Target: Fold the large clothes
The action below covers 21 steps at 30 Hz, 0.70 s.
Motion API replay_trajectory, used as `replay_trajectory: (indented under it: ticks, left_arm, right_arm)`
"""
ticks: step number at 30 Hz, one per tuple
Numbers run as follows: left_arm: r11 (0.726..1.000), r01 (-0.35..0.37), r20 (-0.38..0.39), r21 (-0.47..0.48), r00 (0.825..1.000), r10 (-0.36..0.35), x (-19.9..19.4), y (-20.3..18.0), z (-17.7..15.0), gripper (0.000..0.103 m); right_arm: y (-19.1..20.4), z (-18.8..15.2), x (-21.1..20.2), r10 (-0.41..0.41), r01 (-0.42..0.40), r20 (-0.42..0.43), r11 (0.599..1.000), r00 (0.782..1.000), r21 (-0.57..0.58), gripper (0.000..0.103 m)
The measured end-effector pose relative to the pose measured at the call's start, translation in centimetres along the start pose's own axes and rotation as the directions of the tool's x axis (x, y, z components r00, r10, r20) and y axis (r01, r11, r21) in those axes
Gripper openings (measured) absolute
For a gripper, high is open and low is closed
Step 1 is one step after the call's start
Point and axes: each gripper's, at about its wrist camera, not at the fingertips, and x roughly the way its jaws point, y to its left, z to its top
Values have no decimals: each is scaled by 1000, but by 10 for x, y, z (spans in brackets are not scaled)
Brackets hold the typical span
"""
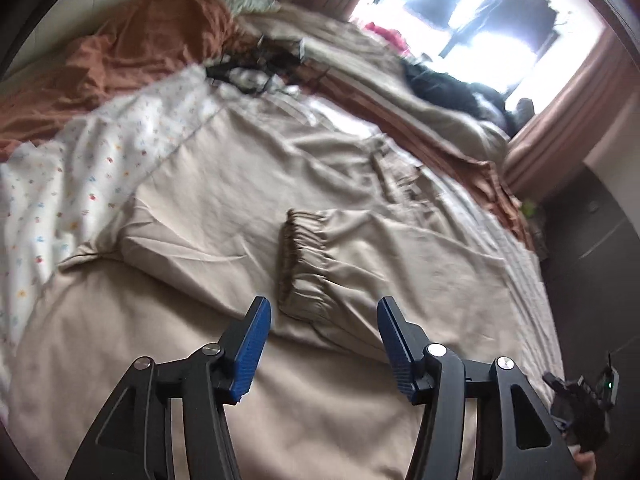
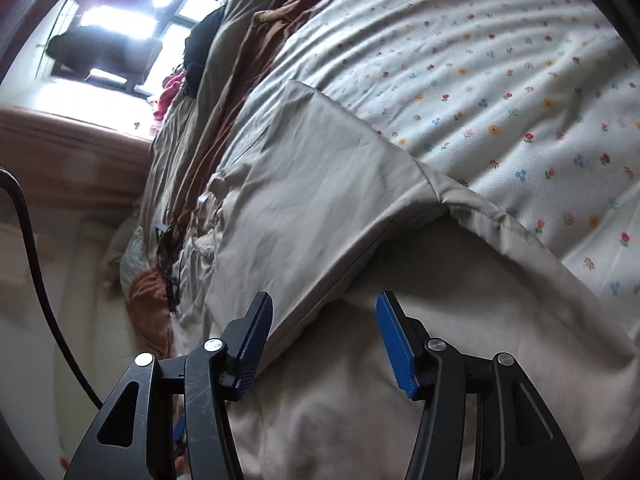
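A large beige garment (image 1: 248, 184) lies spread over the bed. One sleeve is folded inward, and its gathered elastic cuff (image 1: 298, 258) lies just ahead of my left gripper (image 1: 324, 308). That gripper is open and empty above the cloth. In the right wrist view the same beige garment (image 2: 304, 184) shows a folded edge that lifts off the layer beneath. My right gripper (image 2: 324, 304) is open and empty, hovering right at that edge.
A white floral sheet (image 1: 72, 168) covers the bed (image 2: 500, 80). A rust-orange blanket (image 1: 132, 52), dark clothes (image 1: 444, 88) and striped bedding are piled toward the bright window (image 1: 472, 12). A black cable (image 2: 36, 280) hangs at the left.
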Motion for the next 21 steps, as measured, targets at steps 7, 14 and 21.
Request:
replay_trajectory:
  ticks: [7,14,21]
  left_arm:
    - [996,47,85,82,995,-54,-71,-6,-44,59]
    - [991,-11,107,130,994,-3,-131,3,-81,80]
    - [996,2,118,86,993,-12,-187,26,-109,99]
  right_arm:
    - [27,-51,-56,8,2,68,988,998,-154,55]
    - [33,-100,-112,-42,69,110,965,993,-255,75]
    - [21,-135,-168,-73,117,182,963,981,-242,103]
